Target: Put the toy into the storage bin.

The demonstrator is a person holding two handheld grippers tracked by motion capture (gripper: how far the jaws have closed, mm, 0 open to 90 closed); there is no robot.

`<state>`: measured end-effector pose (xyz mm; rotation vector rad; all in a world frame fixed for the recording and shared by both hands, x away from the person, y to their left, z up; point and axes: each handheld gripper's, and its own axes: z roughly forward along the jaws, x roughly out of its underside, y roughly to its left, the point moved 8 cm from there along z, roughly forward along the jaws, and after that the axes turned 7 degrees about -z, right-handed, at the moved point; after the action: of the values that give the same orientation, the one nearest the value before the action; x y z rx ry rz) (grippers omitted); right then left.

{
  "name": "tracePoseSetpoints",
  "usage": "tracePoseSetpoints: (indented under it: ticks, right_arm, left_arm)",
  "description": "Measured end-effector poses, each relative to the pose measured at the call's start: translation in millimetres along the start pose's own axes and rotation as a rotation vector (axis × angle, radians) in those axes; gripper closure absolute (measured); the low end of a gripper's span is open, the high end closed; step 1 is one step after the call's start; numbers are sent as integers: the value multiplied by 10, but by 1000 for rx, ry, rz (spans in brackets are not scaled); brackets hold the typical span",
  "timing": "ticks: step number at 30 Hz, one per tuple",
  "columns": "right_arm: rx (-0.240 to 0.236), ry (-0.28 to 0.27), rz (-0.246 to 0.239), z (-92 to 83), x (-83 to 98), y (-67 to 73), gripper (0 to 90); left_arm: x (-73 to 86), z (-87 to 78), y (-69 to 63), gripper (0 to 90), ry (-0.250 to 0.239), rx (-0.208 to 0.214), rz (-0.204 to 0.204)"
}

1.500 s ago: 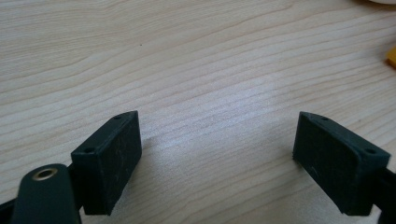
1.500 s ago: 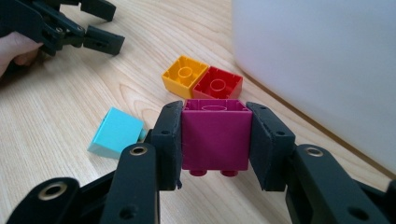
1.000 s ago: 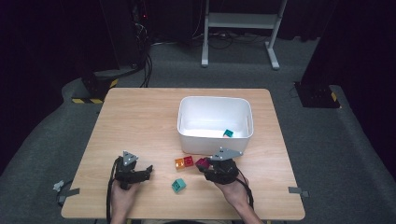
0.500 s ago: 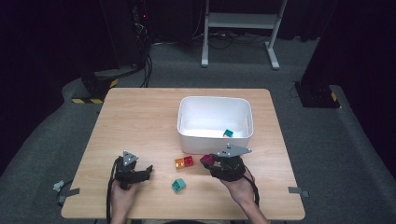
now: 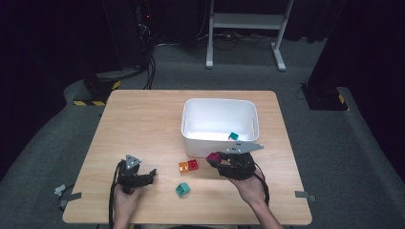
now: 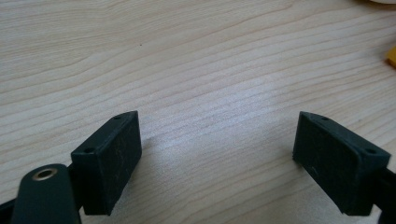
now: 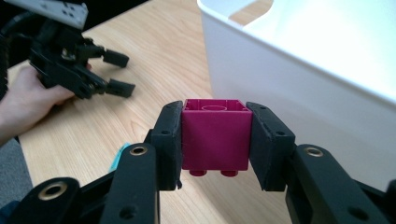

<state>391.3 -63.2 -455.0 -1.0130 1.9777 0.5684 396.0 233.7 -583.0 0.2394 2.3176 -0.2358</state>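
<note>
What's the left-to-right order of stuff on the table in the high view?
left gripper → teal block → orange block → red block → magenta block, held in the right gripper. The white bin sits farther back.

Brightly lit wooden table (image 5: 143, 124) against a near-black room, as if lit from overhead. High view sharp but small in detail, with slight bowing toward the edges. White bin (image 5: 219, 125) glaring, its inner walls washed out to pure white in the right gripper view (image 7: 327, 51). Soft, short shadows under the near jaws in the left gripper view. Magenta block (image 7: 215, 135) crisp; far background softly blurred.
</note>
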Motion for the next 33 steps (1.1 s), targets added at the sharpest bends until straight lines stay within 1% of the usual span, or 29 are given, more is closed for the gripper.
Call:
tracePoseSetpoints:
  ticks: [6,10,13,15,16,20,24,26,30,33]
  right_arm:
    - [-4,7,-5,-76,-106,-73,592]
    - [-22,1,9,-100,-168,-121,592]
    - [-23,-9,13,-128,-227,-154,592]
    - [-37,-20,25,-145,-271,-169,592]
    - [-46,-26,26,-155,-305,-173,593]
    - [-53,-45,21,-187,-413,-192,592]
    - [-46,-43,15,-169,-494,-245,592]
    - [-46,-40,27,-151,-519,-273,592]
    - [-28,-35,30,-120,-571,-328,592]
    - [-15,-38,34,-87,-620,-400,592]
  left_arm:
    - [0,0,0,155,0,0,0]
    - [0,0,0,155,0,0,0]
    - [0,0,0,155,0,-1,0]
    - [0,0,-1,155,0,-1,0]
    - [0,0,0,155,0,-1,0]
    - [0,0,0,155,0,-1,0]
    - [1,0,0,155,0,-1,0]
    - [0,0,0,155,0,-1,0]
    - [0,0,0,155,0,0,0]
    - [0,0,0,155,0,-1,0]
